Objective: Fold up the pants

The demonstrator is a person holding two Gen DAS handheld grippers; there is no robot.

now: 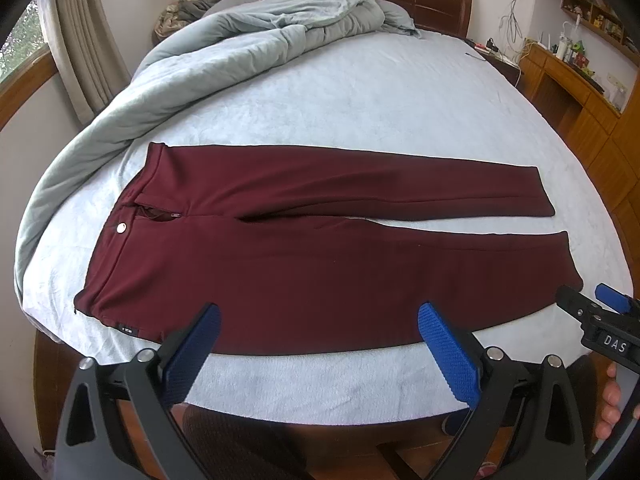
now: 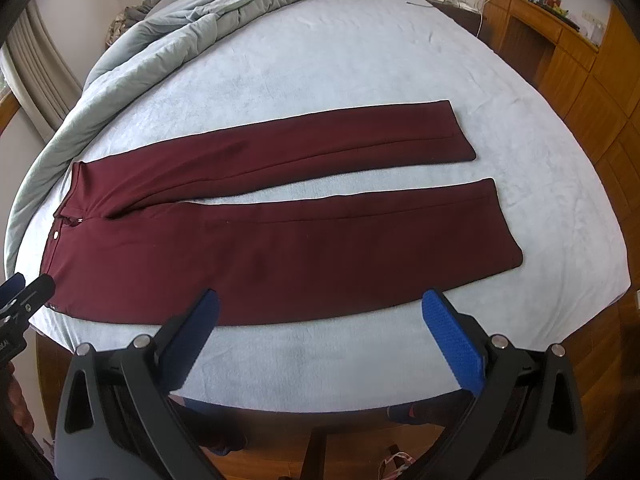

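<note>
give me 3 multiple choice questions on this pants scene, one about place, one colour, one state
1. Where is the waistband of the pants?
A. toward the left
B. toward the right
C. hanging off the bed's near edge

2. What colour are the pants?
A. navy
B. maroon
C. grey

3. How do the left gripper and right gripper stand?
A. both shut on cloth
B. one open, one shut
C. both open, holding nothing

Key: A, the button and fly lie at the left end. B, the cloth is dark red on the pale blue bed cover. C, blue pads sit wide apart with no cloth between.

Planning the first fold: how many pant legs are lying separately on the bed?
2. The far leg lies toward the crumpled quilt; the near leg lies just ahead of both open tongs. A strip of sheet separates them.
</note>
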